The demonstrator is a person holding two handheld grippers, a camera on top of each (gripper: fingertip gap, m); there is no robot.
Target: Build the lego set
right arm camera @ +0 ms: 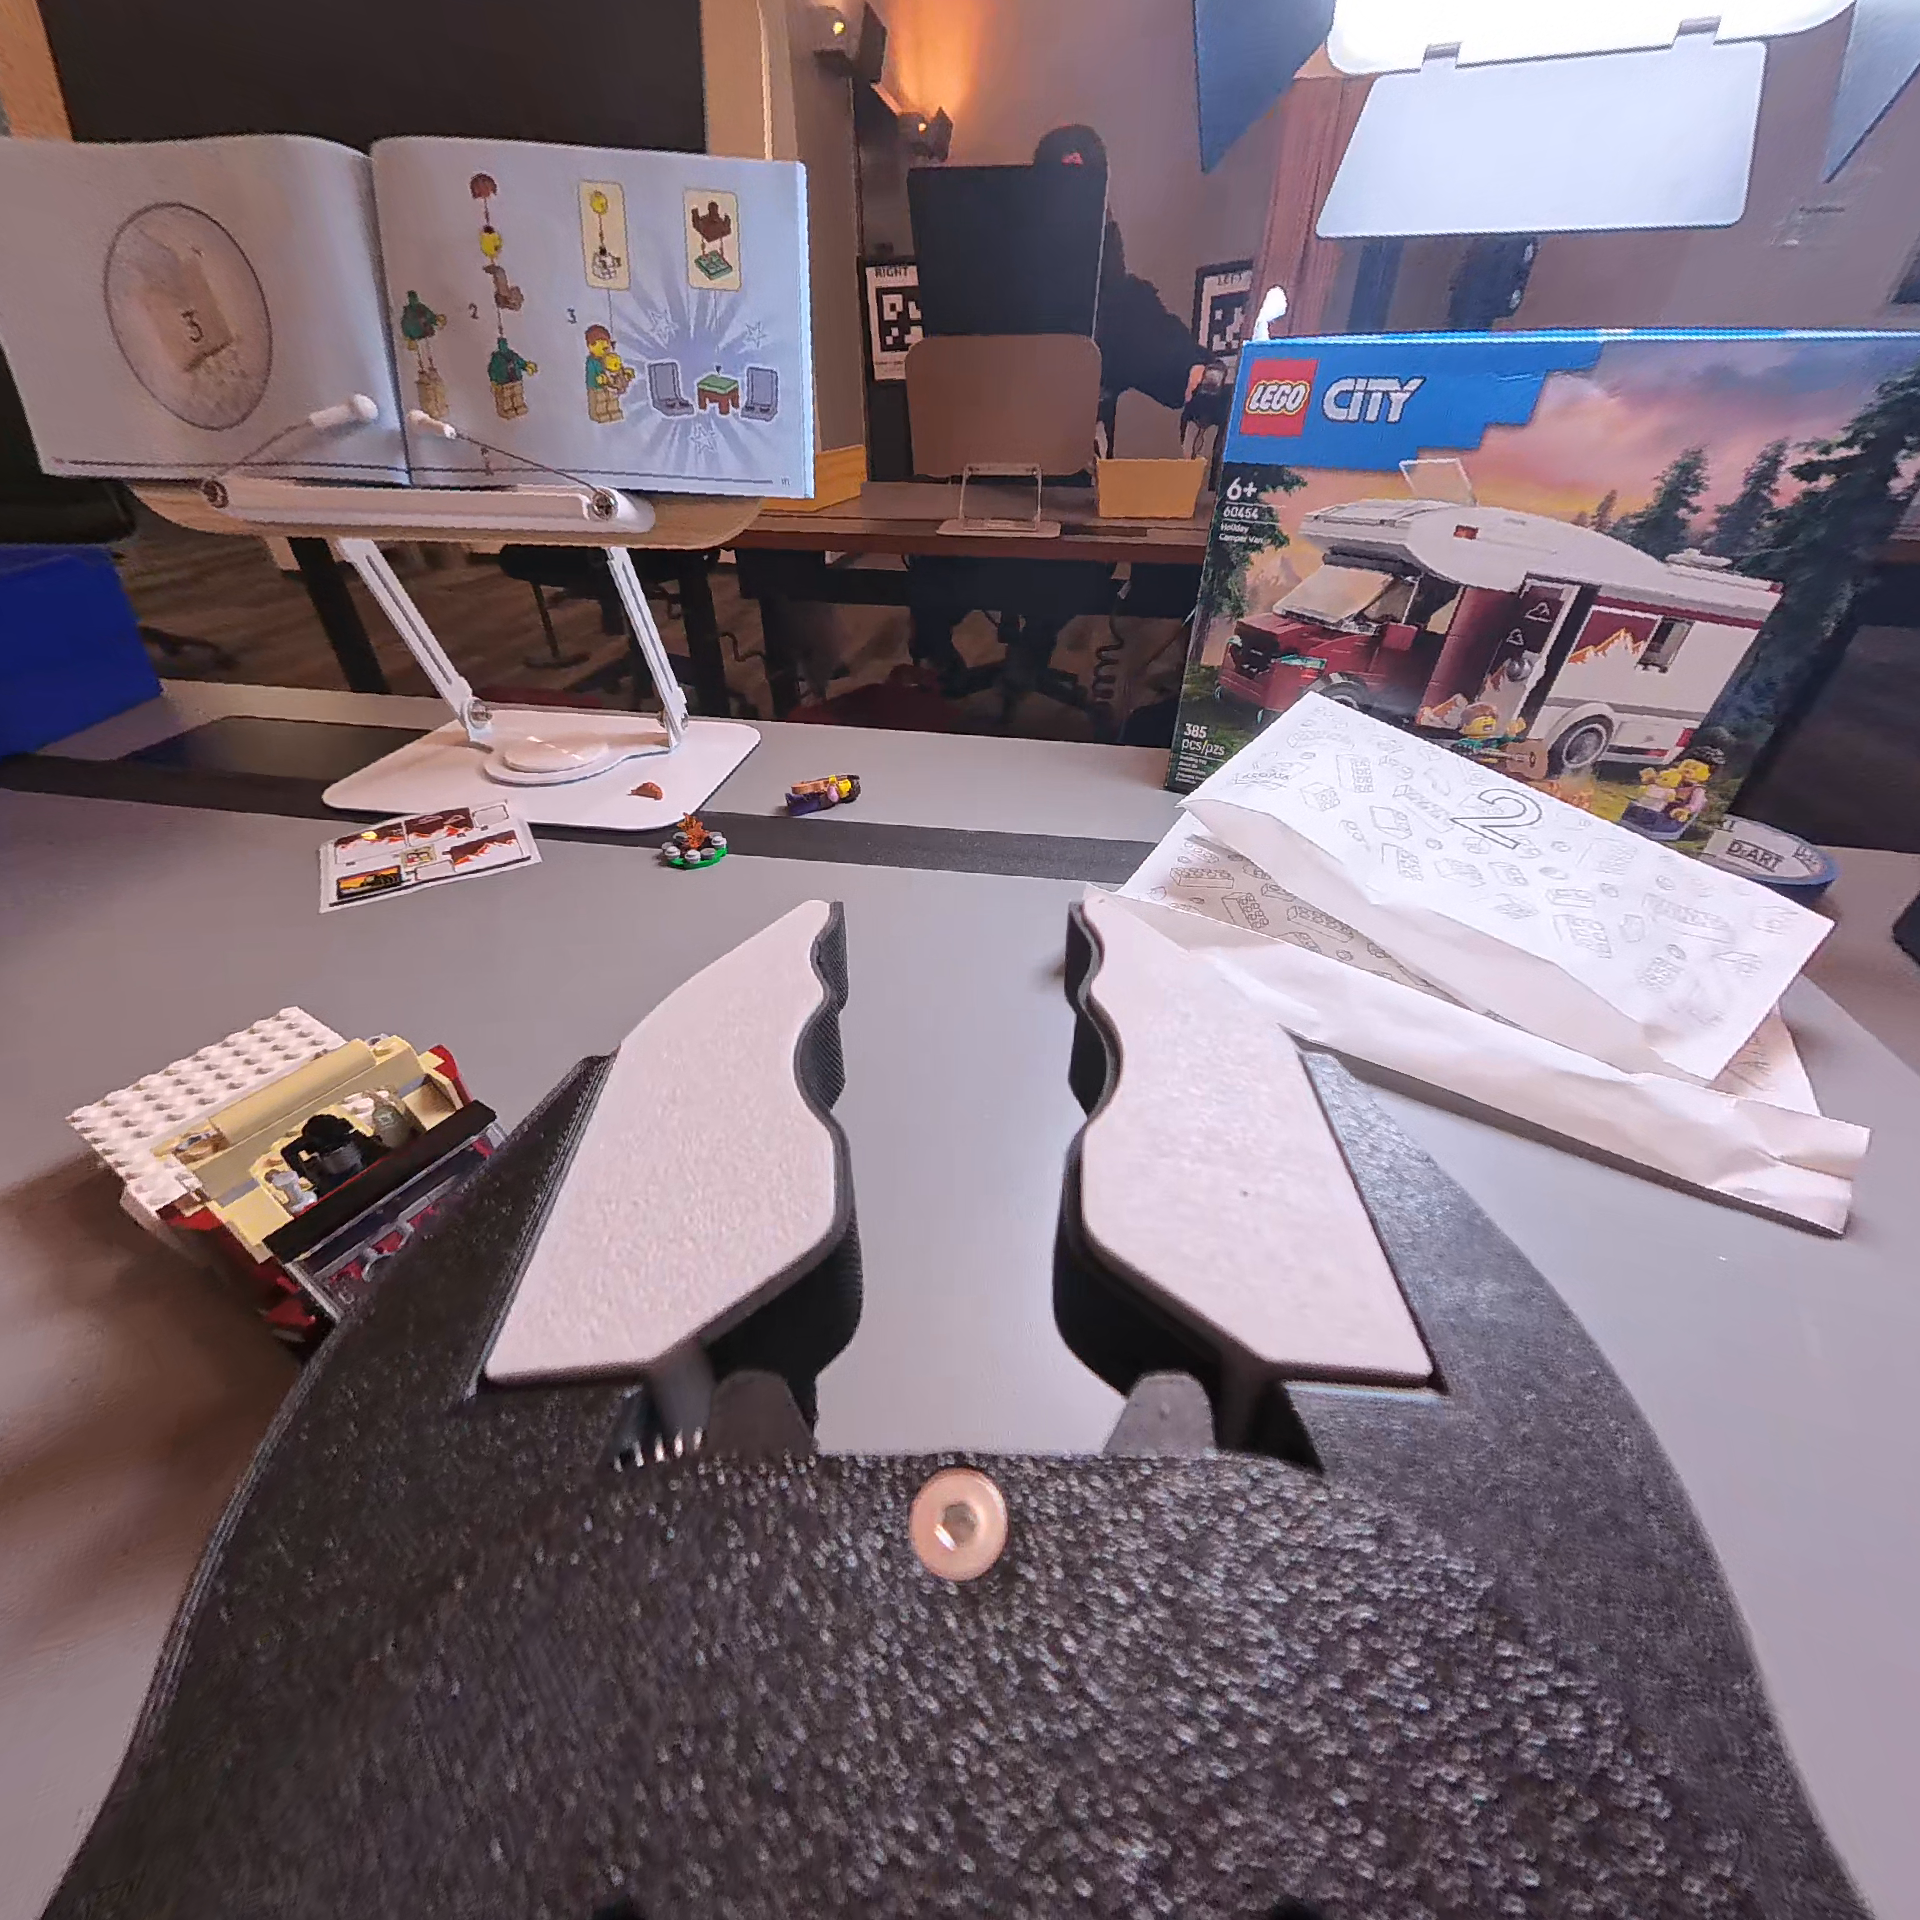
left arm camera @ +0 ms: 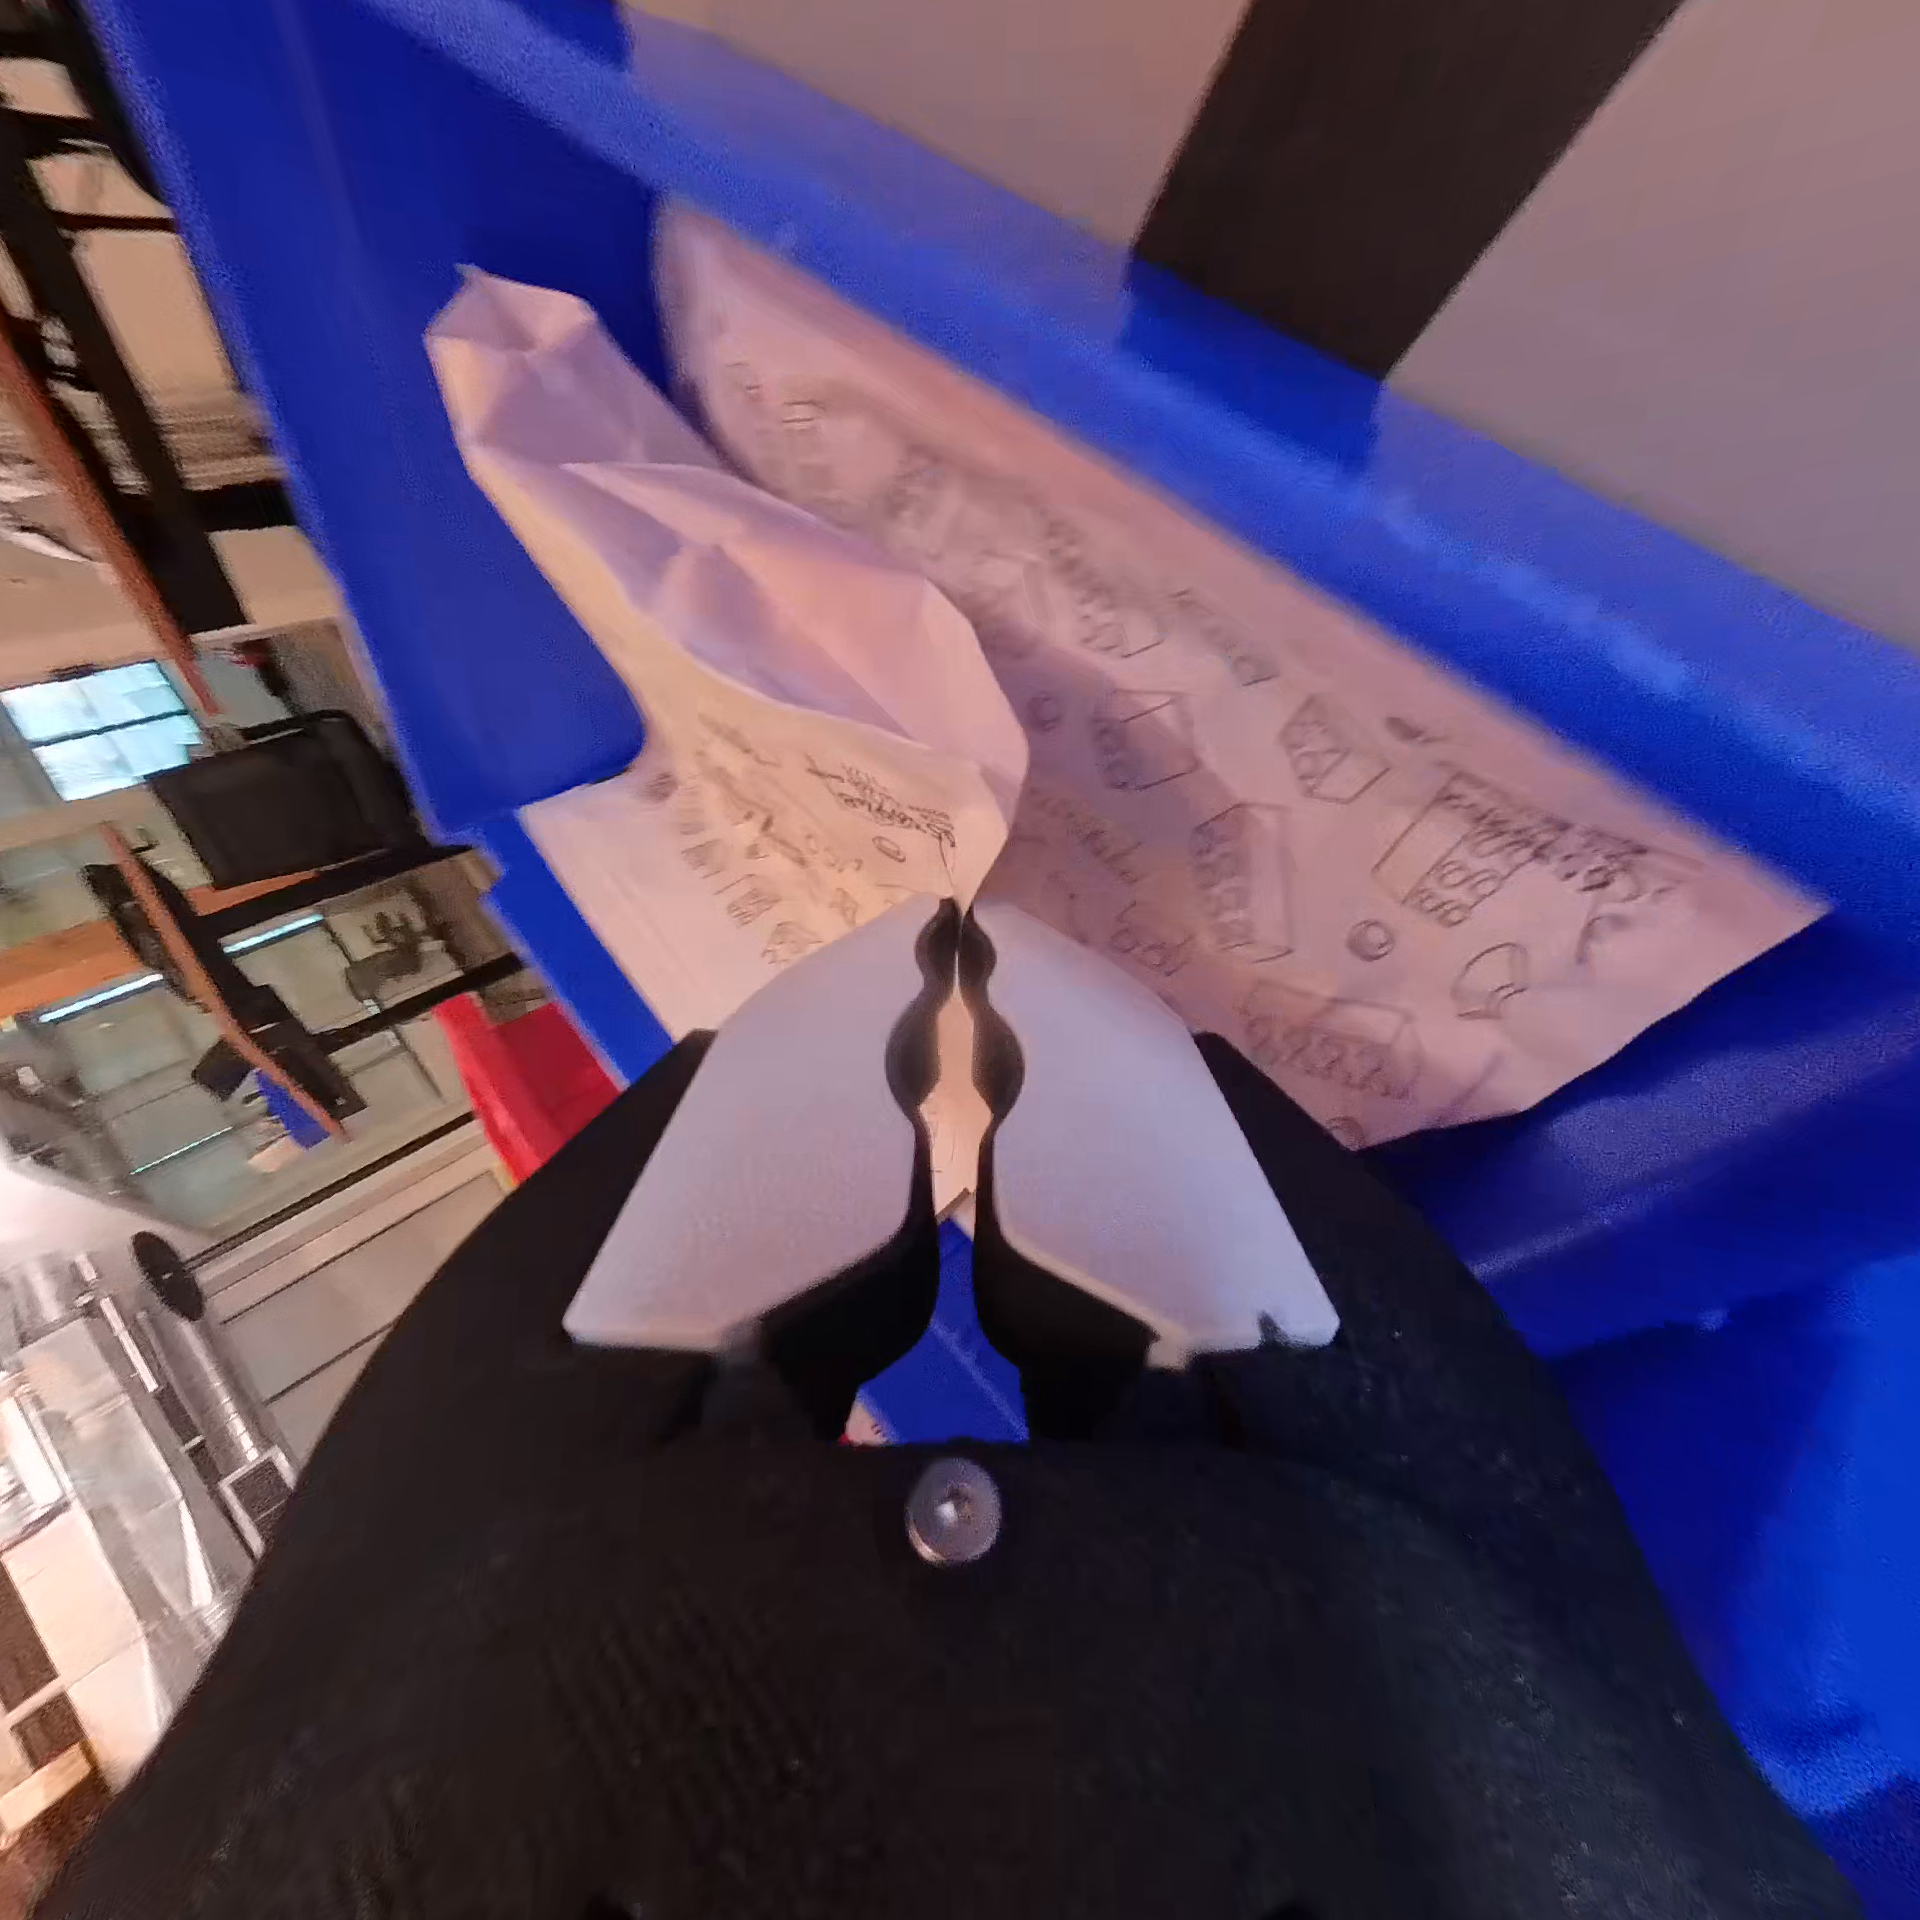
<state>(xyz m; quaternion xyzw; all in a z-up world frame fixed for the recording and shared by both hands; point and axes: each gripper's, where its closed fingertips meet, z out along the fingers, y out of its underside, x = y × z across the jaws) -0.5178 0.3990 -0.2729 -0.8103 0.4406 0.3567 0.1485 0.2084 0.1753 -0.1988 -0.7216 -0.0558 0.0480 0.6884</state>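
My left gripper (left arm camera: 954, 914) is pinched tight on a crumpled white printed paper bag (left arm camera: 769, 665), held at the mouth of a blue plastic bin (left arm camera: 1558, 582); the bag's long axis runs straight away from my tips, up-left, over a 2nd flat bag already in the bin. My right gripper (right arm camera: 954, 940) hovers over the grey table (right arm camera: 935, 1039), jaws apart, nothing between them. The partly built white-and-dark-red brick camper (right arm camera: 281, 1153) sits just left of its left finger, so the right is nearer.

A grey table (right arm camera: 935, 966) fronts dim desks (right arm camera: 966, 530), a dark monitor (right arm camera: 1003, 249) and a bright overhead lamp panel (right arm camera: 1548, 145).
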